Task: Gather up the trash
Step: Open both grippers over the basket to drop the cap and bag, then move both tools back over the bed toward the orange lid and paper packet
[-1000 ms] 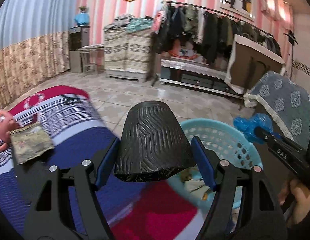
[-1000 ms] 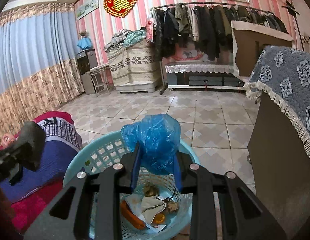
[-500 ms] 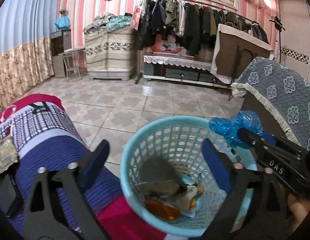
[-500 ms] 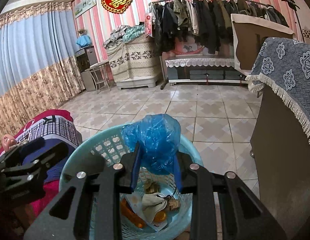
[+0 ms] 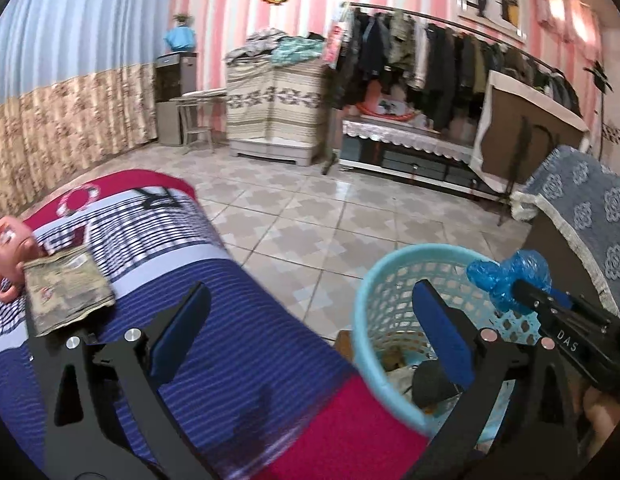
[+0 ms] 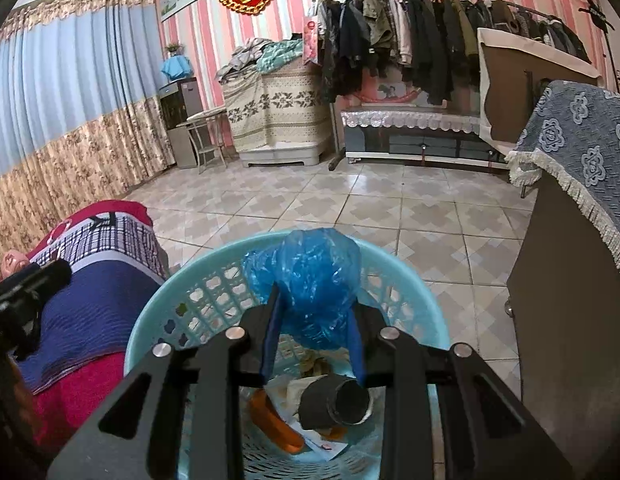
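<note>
A light blue plastic basket (image 6: pixel 410 276) (image 5: pixel 374 280) stands on the floor beside the bed. My right gripper (image 6: pixel 314 302) is shut on a crumpled blue plastic bag (image 6: pixel 306 272) (image 5: pixel 510 276) and holds it over the basket's rim. Inside the basket a black ribbed cup (image 6: pixel 338 400) (image 5: pixel 434 384) lies on its side among paper scraps and an orange piece. My left gripper (image 5: pixel 310 292) hangs over the bed's edge left of the basket; its jaws are opening wide and nothing is between them. A worn flat packet (image 5: pixel 66 292) lies on the bed.
The bed carries a blue and red striped blanket (image 5: pixel 230 340) with a pink toy (image 5: pixel 8 240) at its far left. A cabinet under a blue patterned cloth (image 6: pixel 582 152) stands close on the right. Tiled floor (image 6: pixel 390 208) stretches to a clothes rack (image 6: pixel 410 40).
My left gripper opened and let go of the black cup, which now lies in the basket, then swung back left over the bed. The right gripper still grips the blue bag.
</note>
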